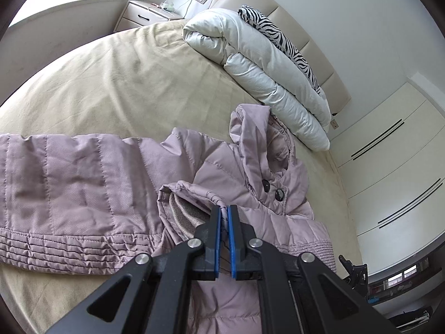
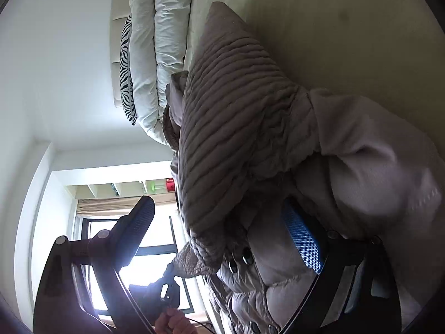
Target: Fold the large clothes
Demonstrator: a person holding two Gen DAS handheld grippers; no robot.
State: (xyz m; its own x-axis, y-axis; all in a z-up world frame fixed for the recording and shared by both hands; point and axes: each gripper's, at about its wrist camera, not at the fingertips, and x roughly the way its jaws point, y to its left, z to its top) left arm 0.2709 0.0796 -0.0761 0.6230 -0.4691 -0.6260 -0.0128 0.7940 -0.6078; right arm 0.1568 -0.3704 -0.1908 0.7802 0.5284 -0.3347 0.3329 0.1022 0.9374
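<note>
A mauve quilted hooded jacket (image 1: 91,178) lies spread on the beige bed sheet (image 1: 116,78), hood (image 1: 258,139) toward the headboard. In the left wrist view my left gripper (image 1: 224,208) is shut on a pinch of fabric at a sleeve cuff (image 1: 180,194) that lies over the jacket's chest. The right wrist view is rolled on its side. There my right gripper (image 2: 219,231) is open, jaws wide apart. A bunched ribbed part of the jacket (image 2: 236,128) hangs between them against one blue pad (image 2: 303,242); the other finger (image 2: 139,222) stands free of the cloth.
A folded white duvet (image 1: 264,69) and a zebra-print pillow (image 1: 281,36) lie along the padded headboard. A bedside table (image 1: 147,14) stands at the far corner, white wardrobe doors (image 1: 395,167) to the right. A hand (image 2: 172,323) shows low against the bright window.
</note>
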